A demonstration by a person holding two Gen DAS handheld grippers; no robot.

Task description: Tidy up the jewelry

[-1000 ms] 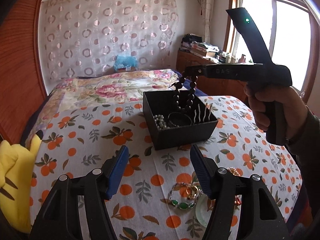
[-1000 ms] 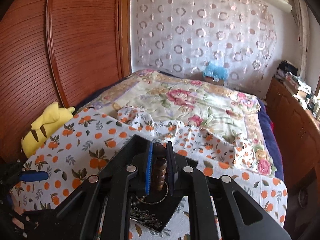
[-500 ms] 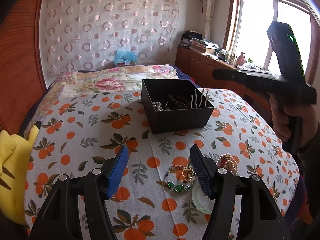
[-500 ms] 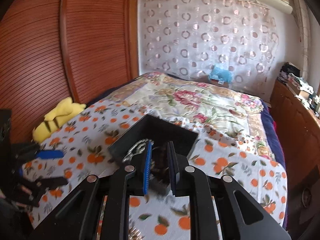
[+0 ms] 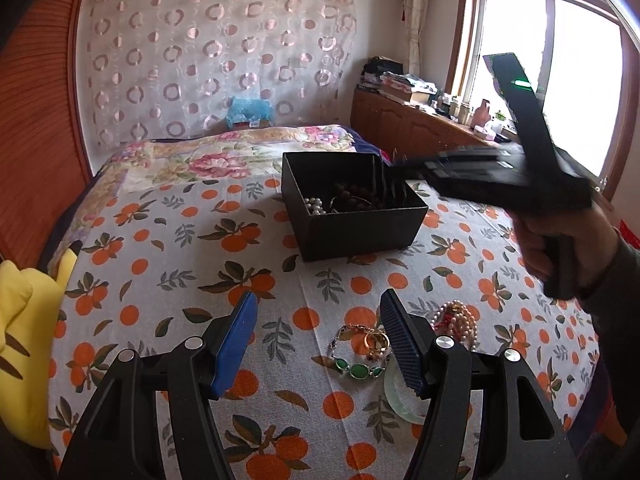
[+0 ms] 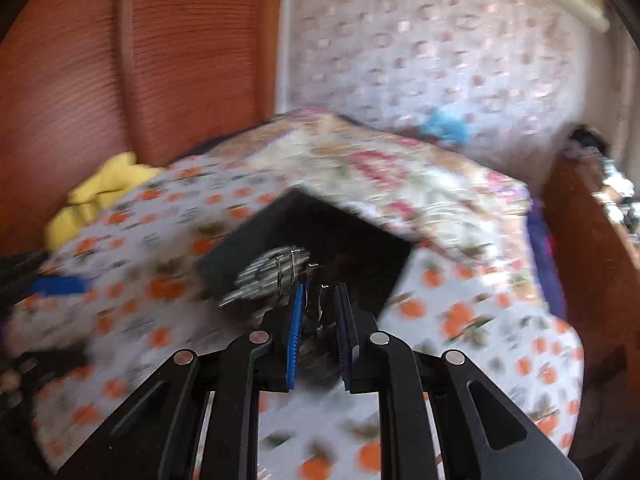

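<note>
A black jewelry box (image 5: 352,204) stands on the orange-print bedspread and holds a dark bead bracelet (image 5: 356,192), white pearls (image 5: 314,205) and thin hairpins. My left gripper (image 5: 318,336) is open and empty, low over the cloth in front of the box. Beside its right finger lie a green-stone bracelet (image 5: 354,368), a gold ring (image 5: 376,342), a pearl strand (image 5: 458,320) and a pale jade bangle (image 5: 400,400). My right gripper (image 6: 319,300) is empty, its jaws a narrow gap apart, at the near edge of the box (image 6: 304,240). That view is blurred.
A yellow plush toy (image 5: 20,336) lies at the bed's left edge by the wooden headboard (image 5: 36,128). A flowered quilt (image 5: 208,160) covers the far bed. A wooden cabinet (image 5: 408,128) with clutter stands under the window at the right.
My right gripper has let the dark bead bracelet drop into the box and is pulling back and to the right, empty. My left gripper has drawn back slightly, still open.
</note>
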